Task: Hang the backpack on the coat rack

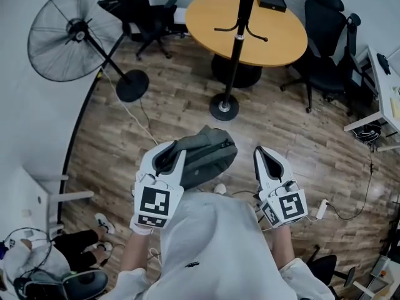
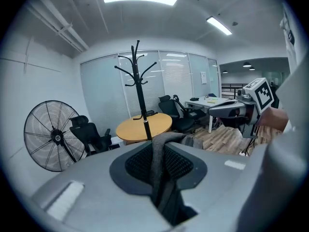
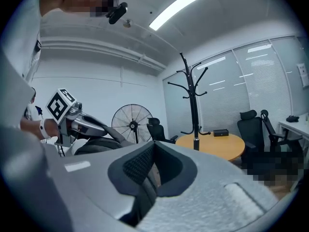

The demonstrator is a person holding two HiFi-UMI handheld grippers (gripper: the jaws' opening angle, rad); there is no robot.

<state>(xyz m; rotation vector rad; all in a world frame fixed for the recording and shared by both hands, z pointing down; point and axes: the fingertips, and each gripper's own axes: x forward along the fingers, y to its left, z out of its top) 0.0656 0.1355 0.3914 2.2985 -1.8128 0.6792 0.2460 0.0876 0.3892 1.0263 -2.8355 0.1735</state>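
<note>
In the head view, the grey backpack [image 1: 209,150] hangs in front of me above the wooden floor. My left gripper [image 1: 167,159] is shut on its grey top strap [image 2: 157,164], which runs between the jaws in the left gripper view. To its right my right gripper [image 1: 264,160] is shut with nothing in it, and its pads [image 3: 140,164] meet in the right gripper view. The black coat rack [image 1: 240,39] stands ahead on its round base [image 1: 224,107], in front of the table. I also see the coat rack [image 2: 139,93] from the left gripper and the coat rack [image 3: 193,100] from the right.
A round wooden table [image 1: 275,33] stands behind the rack with black office chairs [image 1: 325,49] around it. A standing fan [image 1: 75,33] is at the left, with its cable on the floor. A white desk [image 1: 381,99] is at the right. A person sits at the lower left [image 1: 37,261].
</note>
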